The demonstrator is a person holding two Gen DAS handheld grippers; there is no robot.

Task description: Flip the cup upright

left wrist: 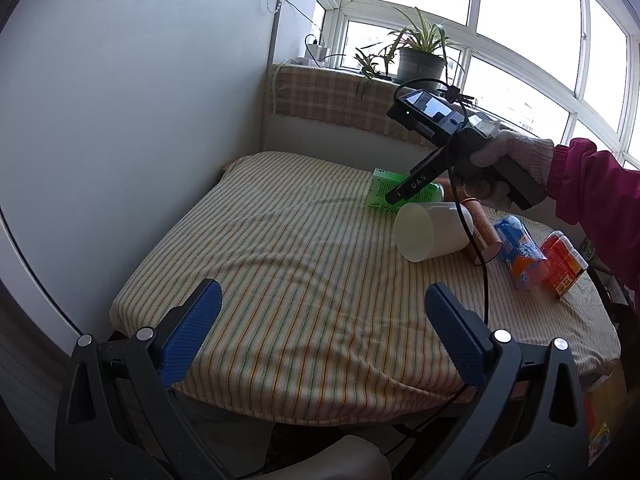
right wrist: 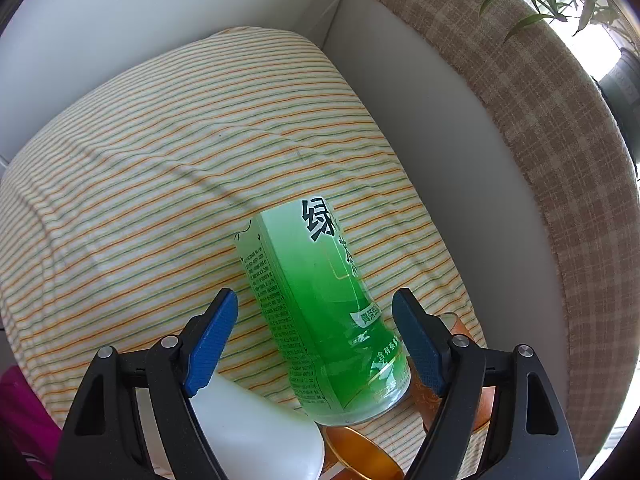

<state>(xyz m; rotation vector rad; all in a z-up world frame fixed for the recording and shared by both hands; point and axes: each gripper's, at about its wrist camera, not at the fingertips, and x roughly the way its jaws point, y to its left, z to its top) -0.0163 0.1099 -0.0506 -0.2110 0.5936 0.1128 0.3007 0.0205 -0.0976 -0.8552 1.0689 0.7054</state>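
Note:
A white plastic cup (left wrist: 430, 232) lies on its side on the striped tablecloth (left wrist: 280, 264), mouth toward the left wrist camera. In the right wrist view the cup (right wrist: 256, 436) shows at the bottom, under the left finger. My right gripper (right wrist: 316, 336) is open and empty, hovering just above the cup, with a green carton between its fingers in the image; it also shows in the left wrist view (left wrist: 400, 196). My left gripper (left wrist: 322, 316) is open and empty over the near table edge, well short of the cup.
A green tea carton (right wrist: 320, 312) lies beyond the cup. An orange-brown tube (left wrist: 480, 228), a blue-orange packet (left wrist: 520, 252) and a red packet (left wrist: 564, 264) lie to the cup's right. A white wall panel stands left; a plaid-covered sill (left wrist: 340, 100) with plants (left wrist: 420, 52) is behind.

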